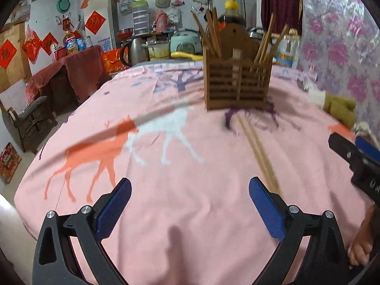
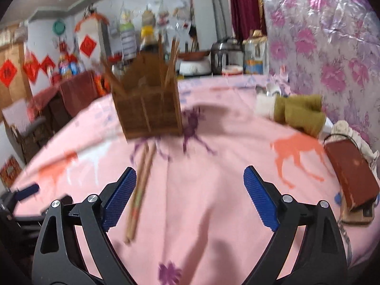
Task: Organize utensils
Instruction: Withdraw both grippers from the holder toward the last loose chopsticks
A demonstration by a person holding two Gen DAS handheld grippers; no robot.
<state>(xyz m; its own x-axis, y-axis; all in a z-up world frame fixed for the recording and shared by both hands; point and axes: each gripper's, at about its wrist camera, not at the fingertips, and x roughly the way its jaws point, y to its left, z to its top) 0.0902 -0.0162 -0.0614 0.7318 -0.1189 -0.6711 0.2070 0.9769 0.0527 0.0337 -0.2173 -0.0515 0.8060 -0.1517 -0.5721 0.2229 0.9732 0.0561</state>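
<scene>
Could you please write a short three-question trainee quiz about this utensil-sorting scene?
1. True or false: the left gripper holds a chopstick.
2. Where do the loose chopsticks lie? A) inside the wooden holder; B) on the pink cloth in front of the holder; C) on the red book.
3. Fill in: the holder has ___ front compartments, each with chopsticks standing in it.

Key:
1. False; its jaws stand open and empty, as do those of the right gripper.
2. B.
3. Two.
</scene>
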